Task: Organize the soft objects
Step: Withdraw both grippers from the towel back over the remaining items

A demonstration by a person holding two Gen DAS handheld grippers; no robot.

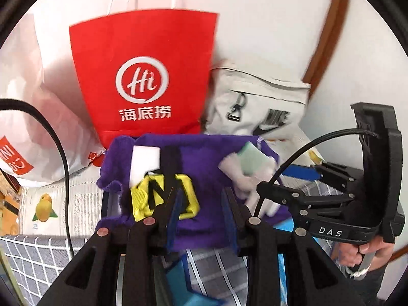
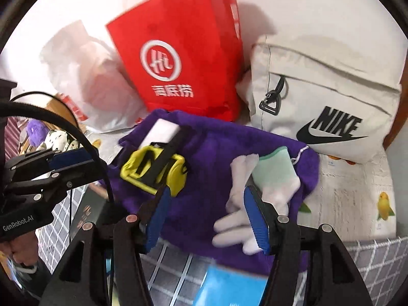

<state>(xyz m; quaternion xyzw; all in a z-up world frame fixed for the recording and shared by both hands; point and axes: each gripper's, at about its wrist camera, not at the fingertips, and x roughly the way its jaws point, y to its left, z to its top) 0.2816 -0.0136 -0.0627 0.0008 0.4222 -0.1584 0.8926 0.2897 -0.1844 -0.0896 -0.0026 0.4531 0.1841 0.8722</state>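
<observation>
A purple fleece cloth (image 1: 204, 173) (image 2: 211, 158) lies spread in front of both grippers. On it lie a yellow and black strap item (image 1: 163, 196) (image 2: 153, 170), a white block (image 1: 144, 160) (image 2: 159, 132) and a white glove with a green cuff (image 1: 251, 168) (image 2: 265, 186). My left gripper (image 1: 201, 204) is open over the cloth, its left finger beside the yellow item. My right gripper (image 2: 206, 211) is open over the cloth, its right finger against the glove. Each gripper also shows in the other's view (image 1: 318, 196) (image 2: 51, 168).
A red paper bag (image 1: 142, 76) (image 2: 178, 58) stands behind the cloth, with a white plastic bag (image 1: 30, 117) (image 2: 84, 76) on its left and a beige Nike bag (image 1: 257, 104) (image 2: 323, 102) on its right. A grey checked cover (image 1: 33, 257) and a blue item (image 2: 229, 285) lie below.
</observation>
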